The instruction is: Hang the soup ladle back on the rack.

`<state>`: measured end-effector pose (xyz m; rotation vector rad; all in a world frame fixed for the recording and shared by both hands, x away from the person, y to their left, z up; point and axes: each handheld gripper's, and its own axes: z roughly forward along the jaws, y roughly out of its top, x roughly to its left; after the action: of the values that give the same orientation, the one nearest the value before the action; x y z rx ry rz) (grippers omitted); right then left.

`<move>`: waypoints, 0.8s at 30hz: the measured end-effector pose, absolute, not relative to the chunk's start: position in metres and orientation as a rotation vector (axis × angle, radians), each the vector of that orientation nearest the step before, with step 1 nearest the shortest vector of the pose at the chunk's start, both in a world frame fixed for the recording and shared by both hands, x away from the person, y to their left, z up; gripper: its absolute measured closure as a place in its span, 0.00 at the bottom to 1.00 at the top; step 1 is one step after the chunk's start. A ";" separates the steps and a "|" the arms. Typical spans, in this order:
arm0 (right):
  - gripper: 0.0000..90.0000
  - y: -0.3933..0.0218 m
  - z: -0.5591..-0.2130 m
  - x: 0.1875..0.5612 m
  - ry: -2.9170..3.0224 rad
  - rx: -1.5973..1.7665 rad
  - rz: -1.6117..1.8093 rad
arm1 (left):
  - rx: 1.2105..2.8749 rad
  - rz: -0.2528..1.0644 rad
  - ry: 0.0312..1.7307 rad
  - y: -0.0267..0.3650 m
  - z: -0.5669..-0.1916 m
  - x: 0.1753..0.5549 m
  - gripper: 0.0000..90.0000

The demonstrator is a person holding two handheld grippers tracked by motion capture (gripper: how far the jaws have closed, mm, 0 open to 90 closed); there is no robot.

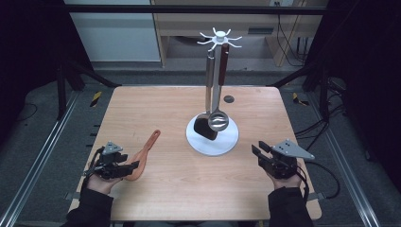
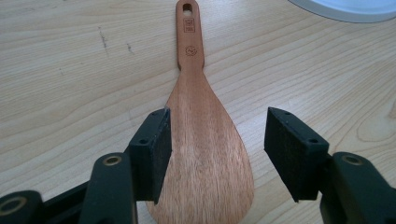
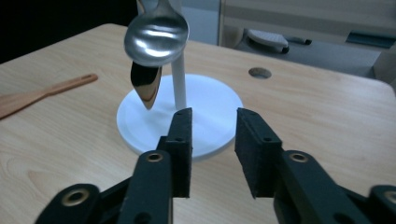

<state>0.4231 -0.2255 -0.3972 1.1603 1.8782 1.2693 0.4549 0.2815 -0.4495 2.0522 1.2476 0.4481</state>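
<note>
A wooden spatula [image 1: 144,153] lies flat on the table at the front left, its handle pointing toward the rack. My left gripper [image 1: 132,166] is open and straddles the spatula's blade [image 2: 205,140]. One pad sits at the blade's edge and the other stands apart. At the front right, my right gripper [image 1: 257,150] is open, a narrow gap between its jaws and nothing in it [image 3: 212,135]. It faces the white rack base [image 3: 210,116]. A steel ladle [image 1: 218,120] and a black turner [image 1: 204,126] hang from the rack's hooks [image 1: 219,38].
The rack's round white base [image 1: 213,142] stands mid-table, right of centre. A small dark hole [image 1: 229,99] marks the tabletop behind it. Metal rails run along both sides of the table, with cables on the floor at the right.
</note>
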 end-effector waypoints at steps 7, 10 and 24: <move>0.96 -0.223 -0.374 0.429 1.822 1.138 1.321 | 2.045 0.449 1.264 0.285 -0.453 0.451 0.46; 1.00 -0.221 -0.367 0.432 1.813 1.127 1.344 | 2.050 0.444 1.266 0.284 -0.454 0.451 0.46; 1.00 -0.201 -0.328 0.445 1.683 1.071 1.442 | 2.056 0.439 1.273 0.285 -0.457 0.451 0.46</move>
<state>0.4449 -0.2006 -0.3279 1.0711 1.6832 1.4420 0.4505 0.2855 -0.4572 2.0556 1.2727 0.4393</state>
